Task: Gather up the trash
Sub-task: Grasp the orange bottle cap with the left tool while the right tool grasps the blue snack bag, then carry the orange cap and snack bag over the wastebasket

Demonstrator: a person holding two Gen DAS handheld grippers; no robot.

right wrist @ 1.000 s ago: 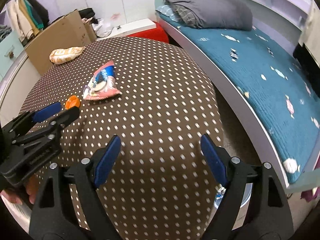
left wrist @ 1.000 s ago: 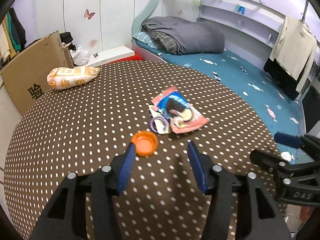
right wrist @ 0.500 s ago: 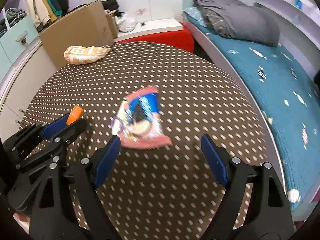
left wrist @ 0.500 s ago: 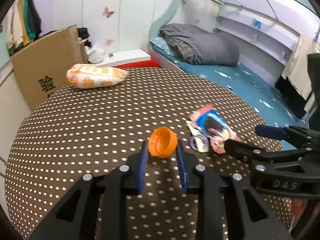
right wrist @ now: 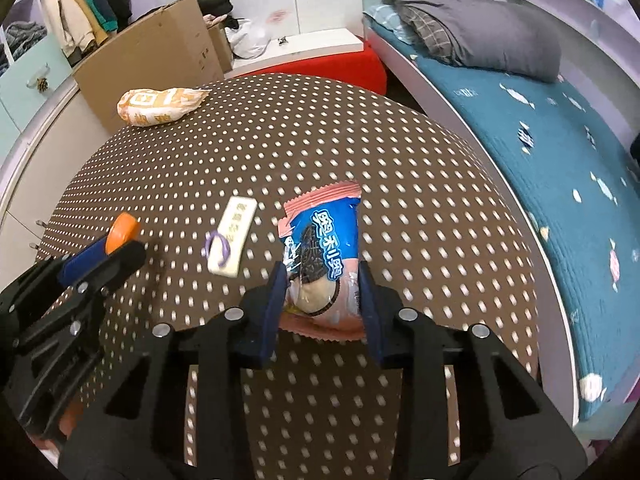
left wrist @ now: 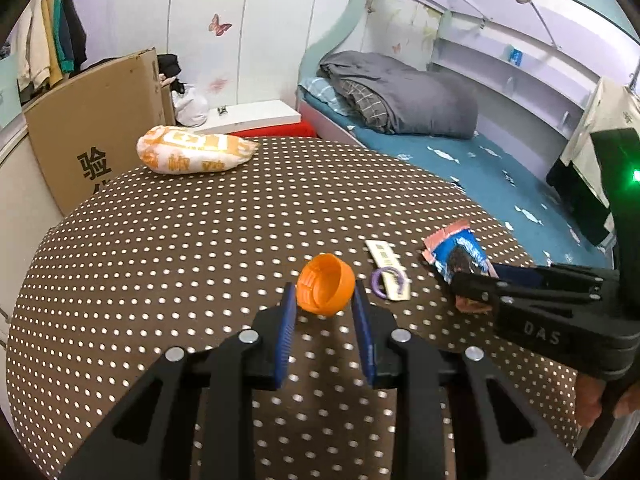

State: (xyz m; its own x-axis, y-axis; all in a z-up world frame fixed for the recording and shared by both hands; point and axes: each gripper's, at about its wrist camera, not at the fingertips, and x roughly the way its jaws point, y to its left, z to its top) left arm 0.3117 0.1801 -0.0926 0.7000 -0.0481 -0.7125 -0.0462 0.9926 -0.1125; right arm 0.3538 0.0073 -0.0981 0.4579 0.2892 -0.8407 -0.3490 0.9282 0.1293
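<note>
We have the left gripper [left wrist: 324, 308] clamped on the orange cap [left wrist: 326, 290], pads pressing its ribbed sides so the hollow faces the camera and the cap rides tilted just above the cloth [left wrist: 180, 240]; a side pinch suits a small rigid plastic ring that would slip from a flat squeeze. Our right gripper [right wrist: 322, 300] has just been closing, and its jaws now stand narrow on either side of the wrapper [right wrist: 322, 248], a glossy, crinkly blue-and-pink cookie packet with serrated ends. The pads touch the film's edges near its lower half, which looks like a grip taken low so the limp foil hangs forward, though how firmly it is held we cannot tell. Between the two lies a flat white tag [right wrist: 232, 236] with a thin purple loop [right wrist: 218, 246] on it, left on the dotted brown fabric. Far off, near the cardboard box [left wrist: 92, 140], a soft, puffy orange-and-white bag [left wrist: 192, 156] rests at the table's edge.
</note>
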